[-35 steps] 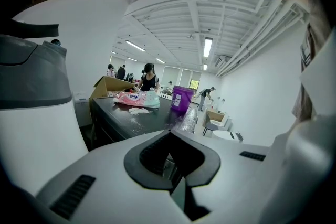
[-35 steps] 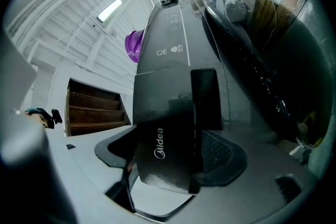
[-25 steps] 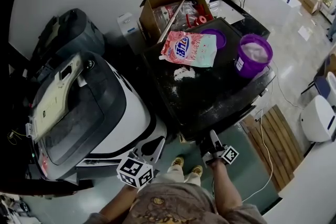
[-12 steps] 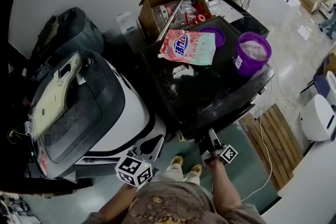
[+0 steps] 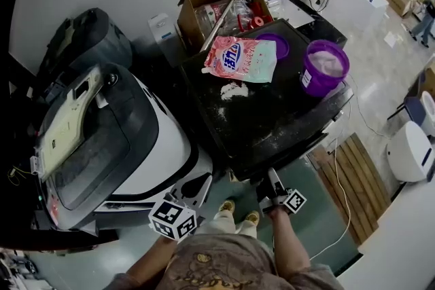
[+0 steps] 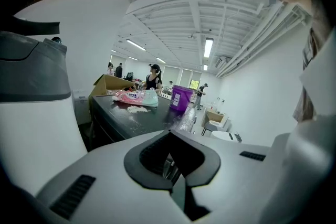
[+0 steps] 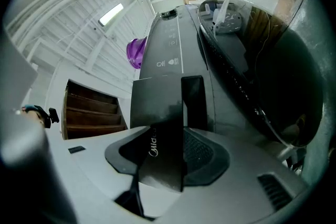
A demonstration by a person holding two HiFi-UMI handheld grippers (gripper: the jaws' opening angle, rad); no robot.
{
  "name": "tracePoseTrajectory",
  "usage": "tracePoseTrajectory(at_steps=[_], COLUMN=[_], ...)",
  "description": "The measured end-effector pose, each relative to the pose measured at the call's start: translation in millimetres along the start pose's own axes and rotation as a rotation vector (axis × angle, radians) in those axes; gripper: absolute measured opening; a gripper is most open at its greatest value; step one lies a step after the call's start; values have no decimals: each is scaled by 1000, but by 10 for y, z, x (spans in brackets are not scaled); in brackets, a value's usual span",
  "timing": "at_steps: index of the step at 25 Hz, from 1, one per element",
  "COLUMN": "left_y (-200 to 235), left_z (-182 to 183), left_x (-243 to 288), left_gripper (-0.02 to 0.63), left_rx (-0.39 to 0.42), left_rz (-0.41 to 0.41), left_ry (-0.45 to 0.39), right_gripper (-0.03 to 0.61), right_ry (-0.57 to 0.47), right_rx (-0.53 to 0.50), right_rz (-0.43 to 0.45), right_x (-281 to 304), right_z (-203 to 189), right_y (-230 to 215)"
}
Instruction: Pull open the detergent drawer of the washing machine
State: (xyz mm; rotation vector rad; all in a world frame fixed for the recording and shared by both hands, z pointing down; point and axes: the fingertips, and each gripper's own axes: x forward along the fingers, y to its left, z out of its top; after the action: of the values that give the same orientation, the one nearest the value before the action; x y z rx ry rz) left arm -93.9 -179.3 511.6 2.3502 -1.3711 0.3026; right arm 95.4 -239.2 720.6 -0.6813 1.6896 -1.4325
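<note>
The black washing machine (image 5: 272, 125) stands in front of me; its top carries a pink detergent bag (image 5: 239, 59) and a purple bucket (image 5: 325, 68). In the right gripper view the dark detergent drawer front (image 7: 157, 107), printed with a brand name, lies between the jaws of my right gripper (image 7: 168, 134). Those jaws are closing round it, and the right pad (image 7: 202, 152) still shows free beside the panel. In the head view the right gripper (image 5: 266, 181) sits at the machine's front edge, which hides the drawer. My left gripper (image 5: 204, 181) (image 6: 170, 134) hangs shut and empty beside a white machine (image 5: 156, 139).
The round door (image 7: 262, 92) and control panel (image 7: 170, 55) lie right of the drawer. A cardboard box (image 5: 221, 10) of items stands behind the machine top. Spilled white powder (image 5: 234, 93) lies on the top. A wooden pallet (image 5: 357, 180) and a cable are on the floor at right.
The head view has shifted slightly. Both grippers stay in nearly the same places at the fronts of the machines.
</note>
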Motion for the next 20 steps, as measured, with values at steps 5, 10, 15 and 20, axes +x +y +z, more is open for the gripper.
tracePoseTrajectory(at_steps=[5,10,15,20], left_y=[-42,-99,-180,-252], left_z=[11,16,8,-8], left_x=[47,117,186,222], left_gripper=[20,20,21,21], left_rx=[-3,-6,-7,-6], left_rz=[-11,-27,-52,-69], left_ry=[-3,-3,5,12], right_gripper=[145,117,3,3], right_ry=[8,27,-45,27], right_rx=[-11,-47,-11,-59], right_rz=[-37,-69,106,117], right_x=[-146,-265,-280,-219], right_z=[-11,-3,150,139], right_y=[-31,-36,372,555])
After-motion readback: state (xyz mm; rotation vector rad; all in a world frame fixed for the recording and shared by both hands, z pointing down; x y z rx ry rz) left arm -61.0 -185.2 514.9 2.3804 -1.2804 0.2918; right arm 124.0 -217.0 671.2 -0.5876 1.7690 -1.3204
